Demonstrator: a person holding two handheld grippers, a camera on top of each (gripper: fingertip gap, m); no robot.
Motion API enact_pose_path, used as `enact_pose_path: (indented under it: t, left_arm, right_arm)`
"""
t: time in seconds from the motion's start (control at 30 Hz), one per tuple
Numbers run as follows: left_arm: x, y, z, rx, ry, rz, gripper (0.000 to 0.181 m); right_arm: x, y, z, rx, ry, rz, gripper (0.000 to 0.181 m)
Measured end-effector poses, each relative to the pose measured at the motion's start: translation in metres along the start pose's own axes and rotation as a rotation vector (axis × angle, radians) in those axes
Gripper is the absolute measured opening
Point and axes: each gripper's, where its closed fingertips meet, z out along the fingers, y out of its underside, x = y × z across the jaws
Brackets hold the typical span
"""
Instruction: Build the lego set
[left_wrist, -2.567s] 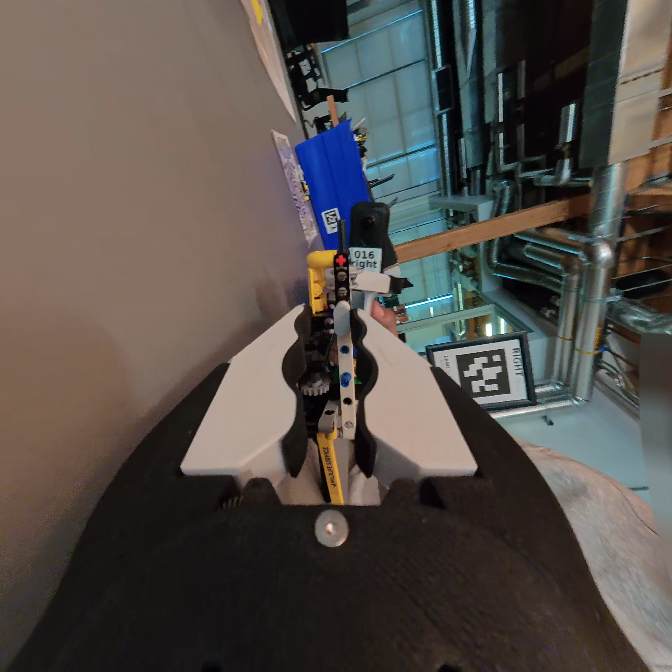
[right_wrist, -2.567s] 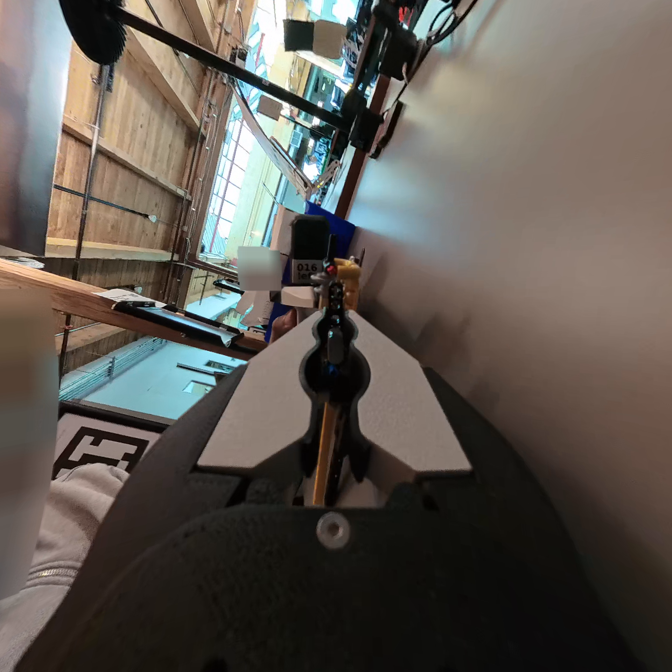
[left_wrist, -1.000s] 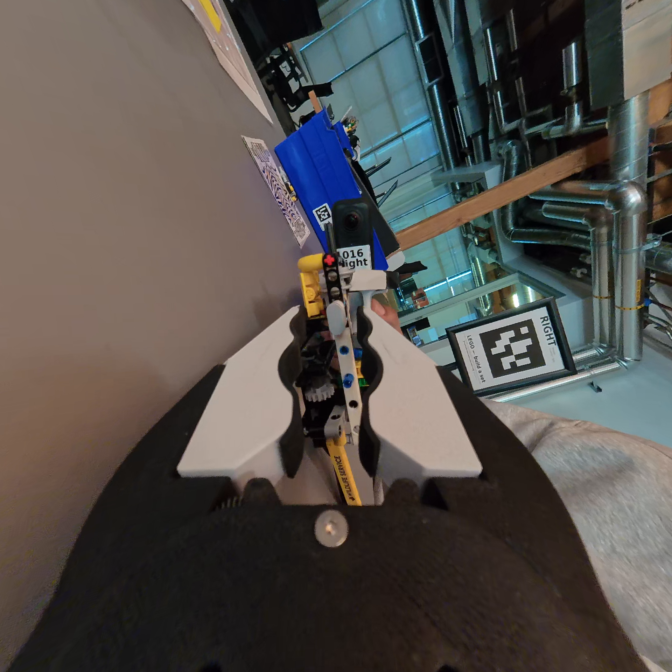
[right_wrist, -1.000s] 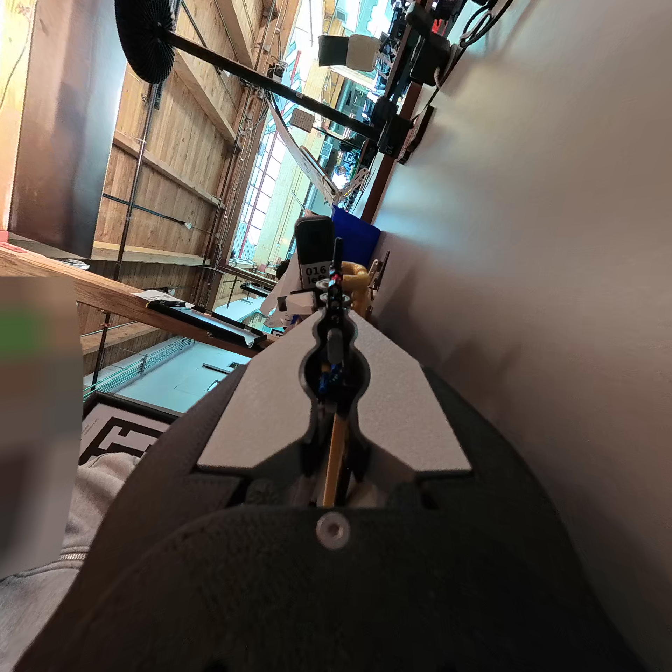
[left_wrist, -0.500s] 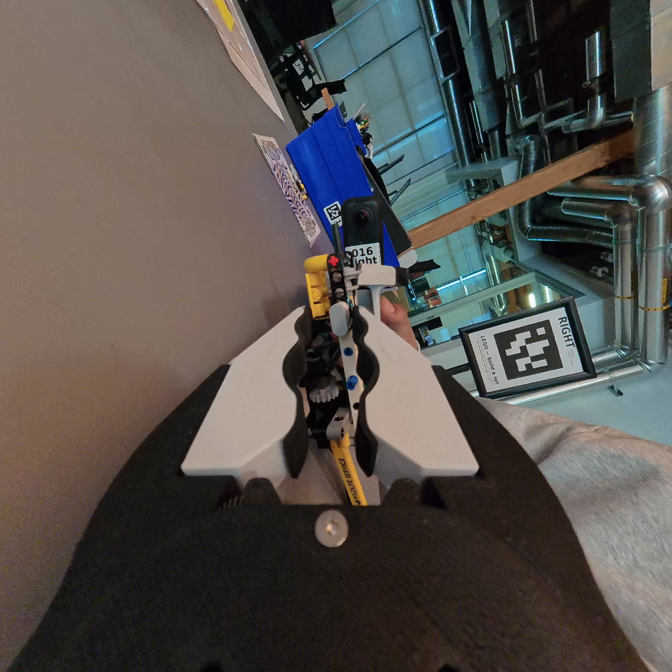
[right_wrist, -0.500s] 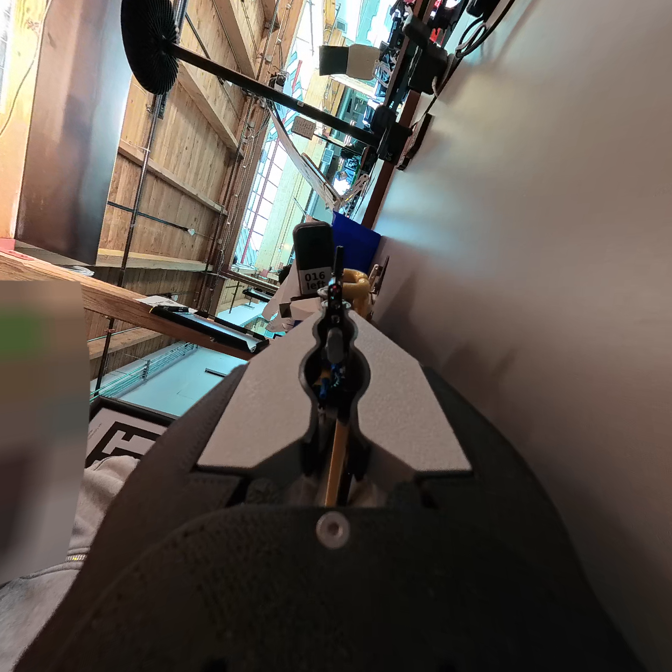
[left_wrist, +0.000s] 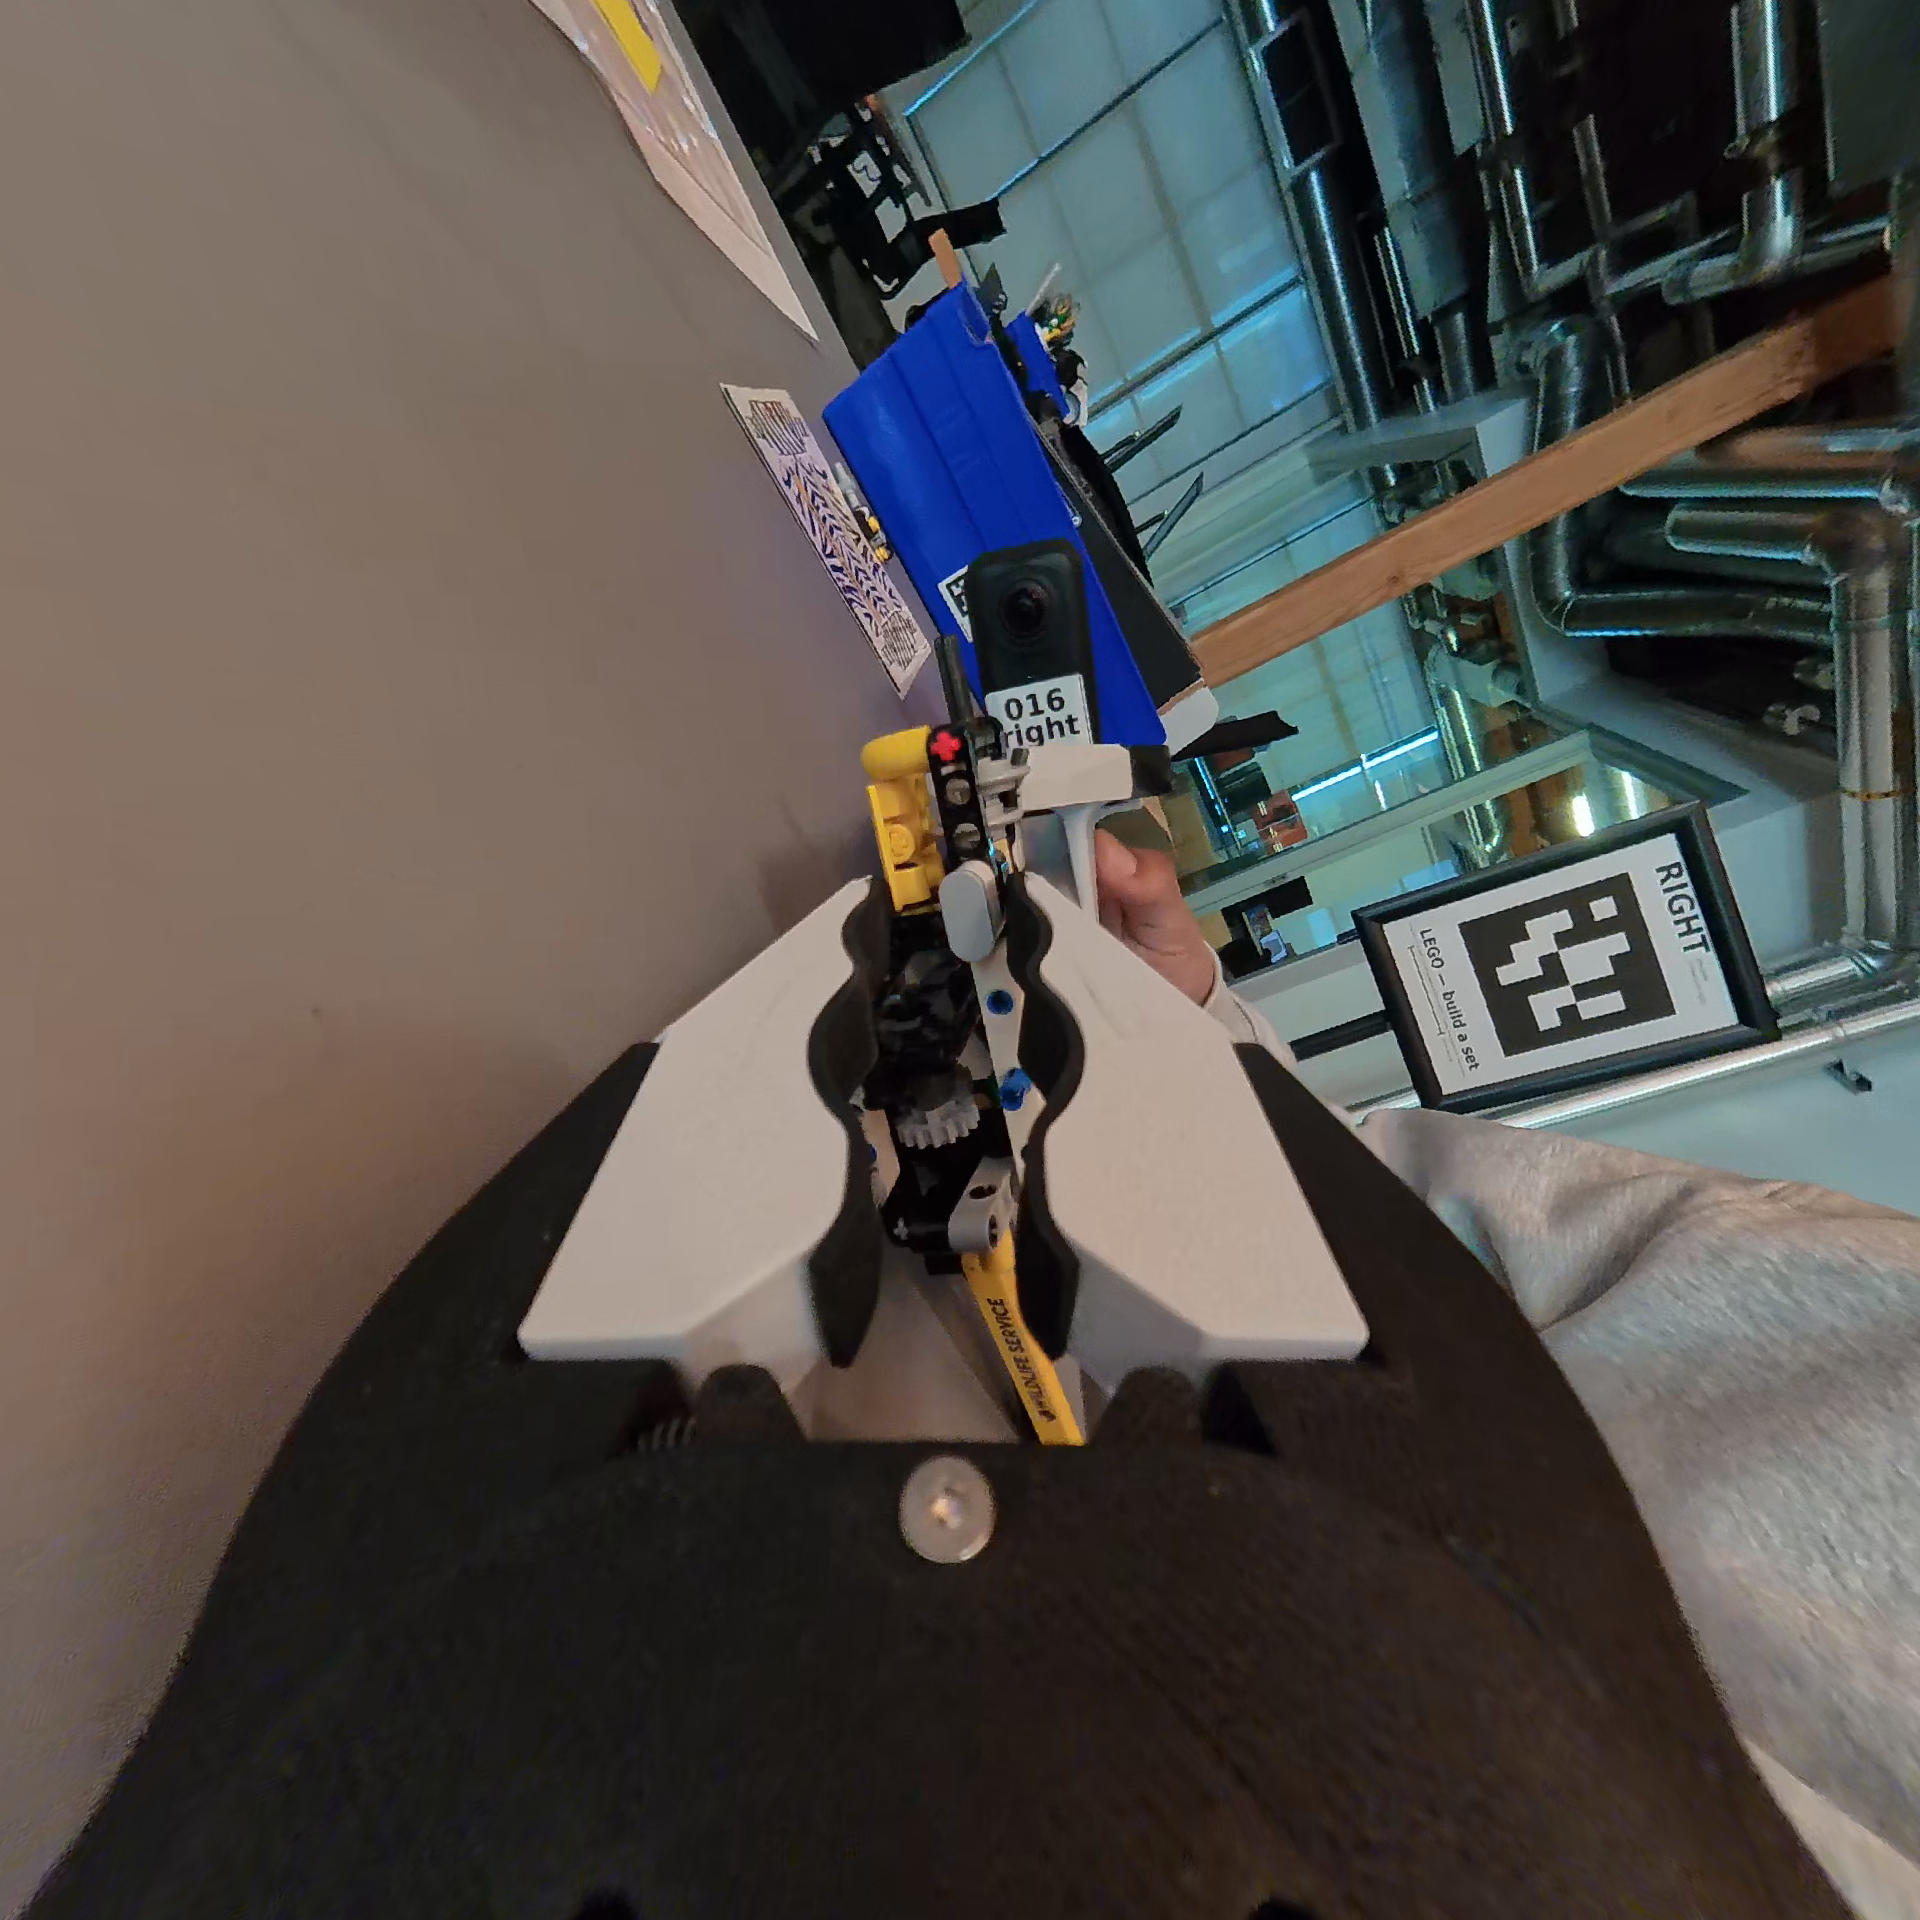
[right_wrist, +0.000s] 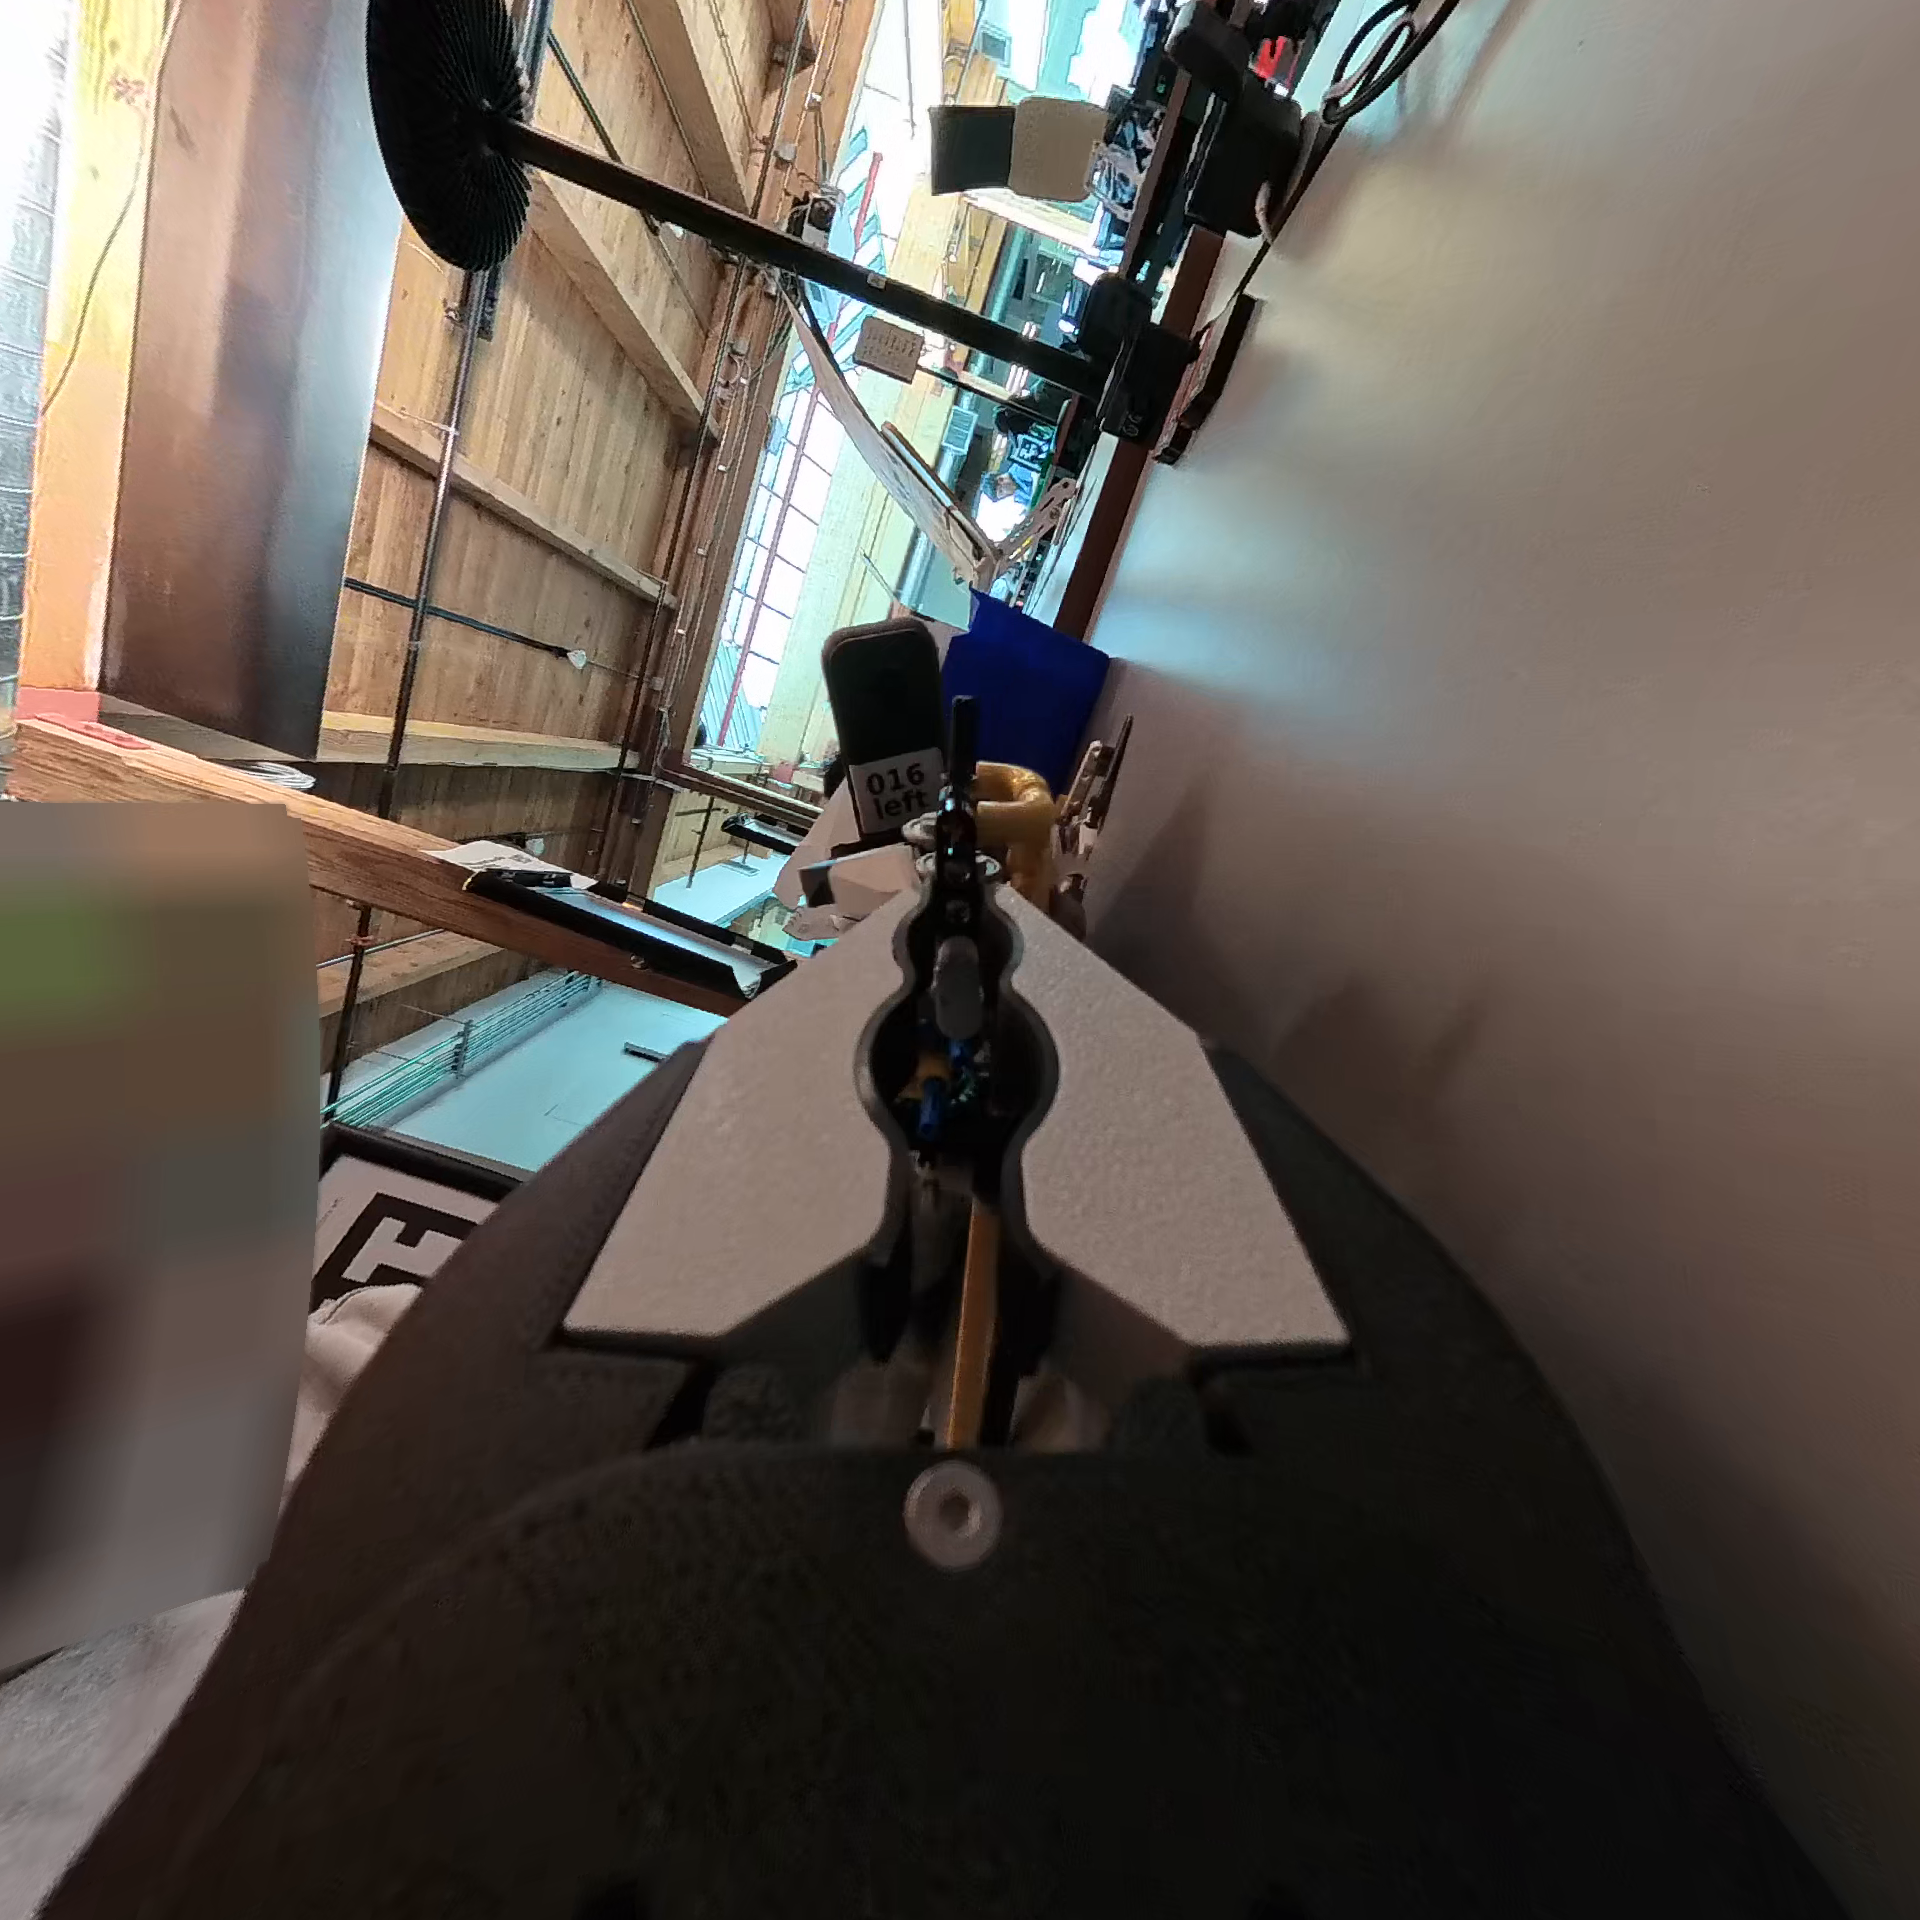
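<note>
Item: lego assembly (left_wrist: 940, 1049), frame centre. We are pinching it from opposite ends, left gripper (left_wrist: 940, 935) and right gripper (right_wrist: 956, 940) both clamped on it. Risk, we are judging: opposed squeezing popping pins loose over the grey table (left_wrist: 364, 727).

- Premises are judged an industrial workshop or lab hall.
- Exposed metal ducts (left_wrist: 1860, 582) and pipes are seen overhead.
- Timber beams (left_wrist: 1538, 488) and plank walls (right_wrist: 499, 540) are noted.
- Large glazed panels (left_wrist: 1143, 208) are fitted.
- A framed marker sign (left_wrist: 1558, 971) is stood on a grey table (left_wrist: 364, 623), beside a blue bin (left_wrist: 966, 488).
</note>
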Motion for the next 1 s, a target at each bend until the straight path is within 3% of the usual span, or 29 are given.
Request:
enact_pose_path:
  t: [1.0]
  left_arm:
    - [0.0019,0.0049,0.0018,-0.029,0.001,0.050,0.019]
  right_arm:
    - [-0.0019,0.0033,0.0000,-0.039,-0.020,0.000,0.005]
